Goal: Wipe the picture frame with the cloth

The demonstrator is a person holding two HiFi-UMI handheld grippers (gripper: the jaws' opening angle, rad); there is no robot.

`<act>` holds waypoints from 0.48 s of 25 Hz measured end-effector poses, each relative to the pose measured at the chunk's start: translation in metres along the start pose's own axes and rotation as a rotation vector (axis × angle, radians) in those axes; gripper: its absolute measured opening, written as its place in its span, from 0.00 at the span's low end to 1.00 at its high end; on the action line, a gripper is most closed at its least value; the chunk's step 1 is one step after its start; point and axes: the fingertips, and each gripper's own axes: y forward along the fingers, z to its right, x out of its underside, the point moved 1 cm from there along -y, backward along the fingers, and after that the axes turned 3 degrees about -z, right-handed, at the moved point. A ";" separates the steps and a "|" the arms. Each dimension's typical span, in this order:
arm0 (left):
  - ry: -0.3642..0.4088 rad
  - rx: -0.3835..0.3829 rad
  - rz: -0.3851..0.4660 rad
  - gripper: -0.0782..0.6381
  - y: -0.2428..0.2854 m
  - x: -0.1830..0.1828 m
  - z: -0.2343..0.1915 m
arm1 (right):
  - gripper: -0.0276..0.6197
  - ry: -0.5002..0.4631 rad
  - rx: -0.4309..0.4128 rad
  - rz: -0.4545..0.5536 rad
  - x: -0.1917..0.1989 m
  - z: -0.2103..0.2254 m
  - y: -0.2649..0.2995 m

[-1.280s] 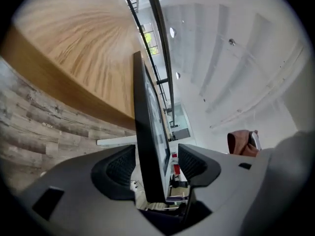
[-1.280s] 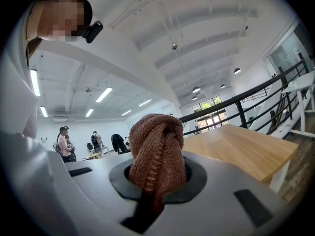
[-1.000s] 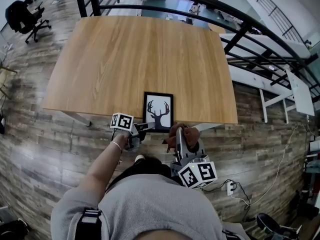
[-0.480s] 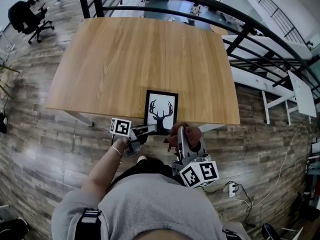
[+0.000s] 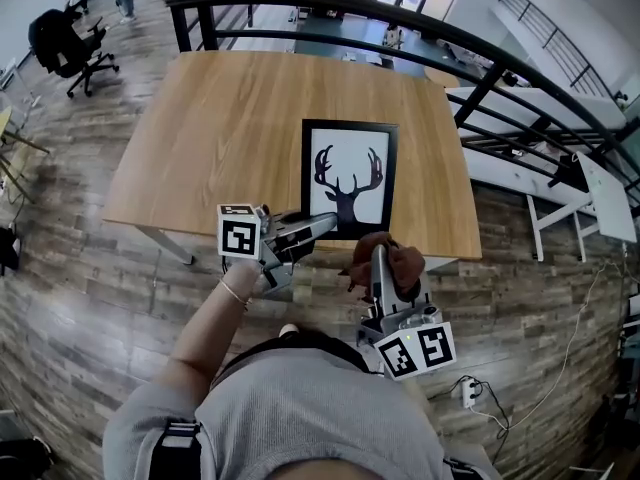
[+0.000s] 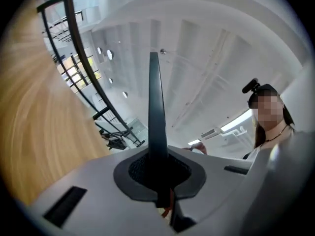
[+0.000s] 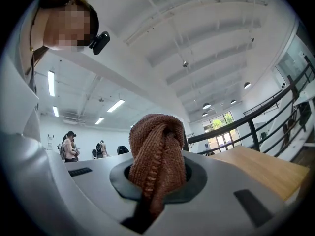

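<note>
The black picture frame [image 5: 350,173] with a deer-head silhouette hangs above the wooden table [image 5: 220,138], face toward me. My left gripper [image 5: 325,224] is shut on its lower left edge. In the left gripper view the frame [image 6: 155,107] shows edge-on as a thin dark blade clamped between the jaws. My right gripper [image 5: 381,256] sits just below the frame's lower right corner, shut on a bunched brown cloth [image 5: 400,264]. In the right gripper view the cloth [image 7: 160,156] bulges up out of the jaws and hides them. Whether cloth and frame touch I cannot tell.
A black railing [image 5: 400,13] runs behind the table. White benches [image 5: 540,178] stand to the right, an office chair [image 5: 65,43] at far left. A power strip [image 5: 465,390] lies on the plank floor. People [image 7: 69,144] stand far back in the right gripper view.
The left gripper has raised the frame off the table's near edge, up toward me. The right gripper rose slightly with the cloth.
</note>
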 end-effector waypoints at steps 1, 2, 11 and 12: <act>0.042 0.016 0.002 0.13 0.005 -0.011 0.013 | 0.11 -0.015 -0.009 0.017 -0.007 -0.003 -0.001; 0.083 0.030 -0.001 0.13 0.010 -0.021 0.026 | 0.11 -0.026 -0.018 0.032 -0.014 -0.005 -0.002; 0.271 0.075 -0.069 0.13 0.041 -0.057 0.085 | 0.11 -0.107 -0.116 0.128 -0.062 -0.029 -0.003; 0.284 0.066 -0.076 0.13 0.043 -0.058 0.086 | 0.11 -0.115 -0.138 0.133 -0.068 -0.032 0.000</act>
